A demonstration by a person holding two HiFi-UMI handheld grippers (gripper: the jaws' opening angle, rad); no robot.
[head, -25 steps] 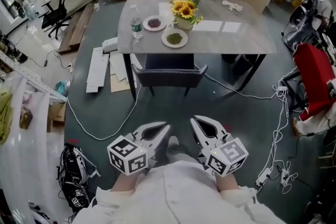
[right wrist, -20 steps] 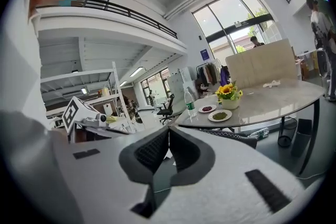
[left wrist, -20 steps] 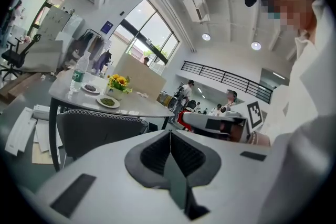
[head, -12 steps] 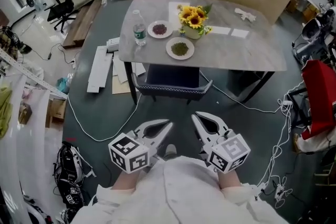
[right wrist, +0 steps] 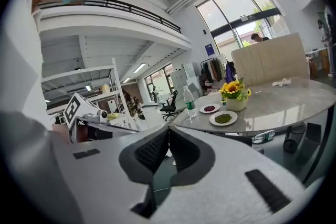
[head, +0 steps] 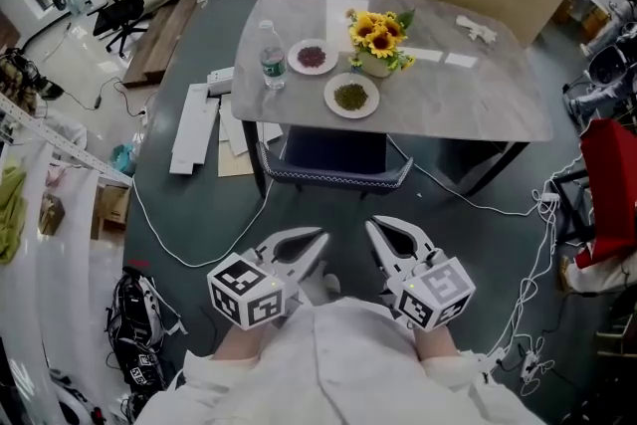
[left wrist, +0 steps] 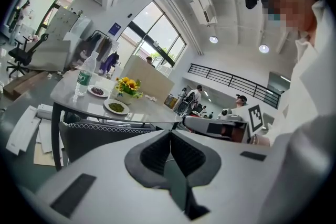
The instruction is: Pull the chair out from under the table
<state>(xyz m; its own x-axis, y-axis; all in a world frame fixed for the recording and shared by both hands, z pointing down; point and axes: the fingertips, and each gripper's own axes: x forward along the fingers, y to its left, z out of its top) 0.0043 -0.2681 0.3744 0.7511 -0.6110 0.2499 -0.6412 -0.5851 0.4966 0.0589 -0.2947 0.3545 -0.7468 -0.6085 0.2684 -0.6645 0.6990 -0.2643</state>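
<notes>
The chair (head: 333,176) and table (head: 468,105) have drawn closer; left tongs (head: 318,238) and right tongs (head: 369,226) are clenched, empty.

The head view looked steeply down from above the person, with the left gripper (head: 317,239) and the right gripper (head: 371,227) near, at the bottom, and the table (head: 478,85) far ahead. Each gripper view sat low, close behind its own jaws. Both faced almost level toward the table's near edge, one from the left and the other from the right. All three views shared the tabletop with the sunflowers (head: 378,33) and the bottle (head: 271,55).
</notes>
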